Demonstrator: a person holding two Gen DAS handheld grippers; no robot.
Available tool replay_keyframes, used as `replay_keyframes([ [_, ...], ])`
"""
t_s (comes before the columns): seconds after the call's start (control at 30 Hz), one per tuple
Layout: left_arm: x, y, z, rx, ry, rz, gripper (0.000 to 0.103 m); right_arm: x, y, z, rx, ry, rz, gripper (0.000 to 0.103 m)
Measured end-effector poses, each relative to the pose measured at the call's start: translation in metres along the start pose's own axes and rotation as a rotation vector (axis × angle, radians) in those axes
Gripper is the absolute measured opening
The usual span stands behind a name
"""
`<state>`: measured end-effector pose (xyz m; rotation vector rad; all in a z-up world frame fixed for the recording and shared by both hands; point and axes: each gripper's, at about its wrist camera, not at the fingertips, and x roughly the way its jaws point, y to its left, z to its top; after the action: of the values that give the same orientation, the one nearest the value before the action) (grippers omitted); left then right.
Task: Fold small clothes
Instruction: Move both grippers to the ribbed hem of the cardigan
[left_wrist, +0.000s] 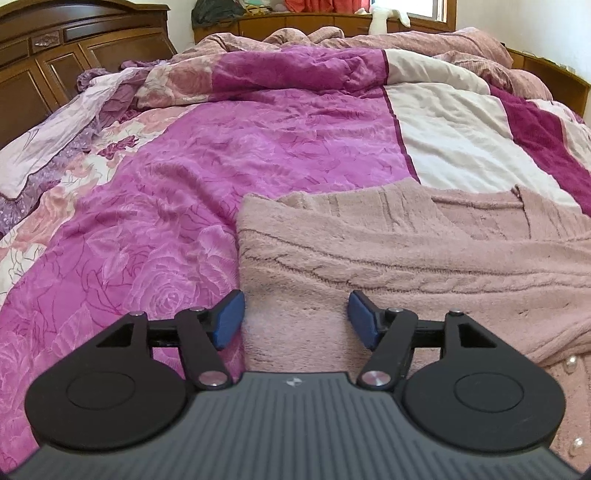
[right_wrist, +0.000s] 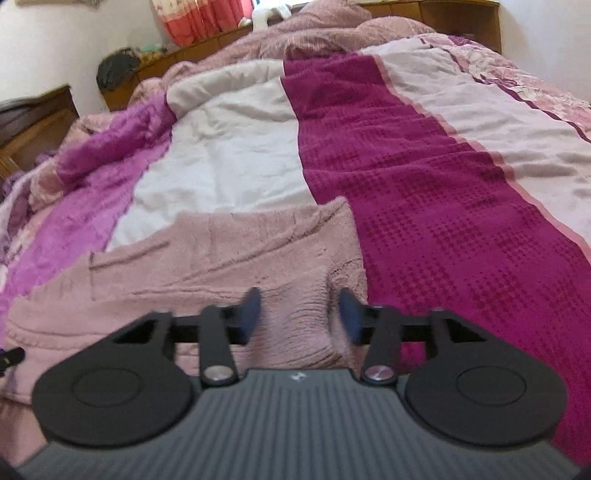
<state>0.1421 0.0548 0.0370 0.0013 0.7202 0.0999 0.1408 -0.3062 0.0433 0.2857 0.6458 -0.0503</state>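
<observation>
The dusty-pink fuzzy knit cardigan (left_wrist: 406, 266) looks soft and matt. The magenta rose-patterned quilt (left_wrist: 229, 155) has a smooth sheen. The dark carved wooden headboard (left_wrist: 55, 48) is glossy.

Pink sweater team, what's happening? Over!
Left hand-held gripper open, empty. Right hand-held gripper open over a raised fold. Pink sweater folded on the bedspread. Nothing blocking.

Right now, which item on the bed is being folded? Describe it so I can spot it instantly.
Start at the bed's patchwork quilt of magenta, white and floral panels. At its near edge lies the fuzzy dusty-pink cardigan. Unlike the smooth quilt, it is cable-knit with pearl buttons.
</observation>
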Motion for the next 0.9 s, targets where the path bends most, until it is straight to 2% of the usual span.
replay_keyframes([
  [0.33, -0.056, 0.012, 0.005, -0.030, -0.084, -0.004, 0.070, -0.061, 0.013, 0.004, 0.009, -0.069, 0.096, 0.052],
  [0.57, -0.102, 0.013, -0.007, 0.032, -0.056, -0.024, 0.070, -0.103, 0.026, -0.009, -0.026, -0.064, 0.158, 0.053],
  [0.7, -0.122, 0.014, -0.013, 0.051, -0.044, -0.022, 0.070, -0.119, 0.033, -0.021, -0.022, -0.042, 0.196, 0.067],
  [0.9, -0.149, 0.011, -0.021, 0.079, -0.049, -0.013, 0.070, -0.141, 0.046, -0.039, -0.075, -0.022, 0.227, 0.066],
])
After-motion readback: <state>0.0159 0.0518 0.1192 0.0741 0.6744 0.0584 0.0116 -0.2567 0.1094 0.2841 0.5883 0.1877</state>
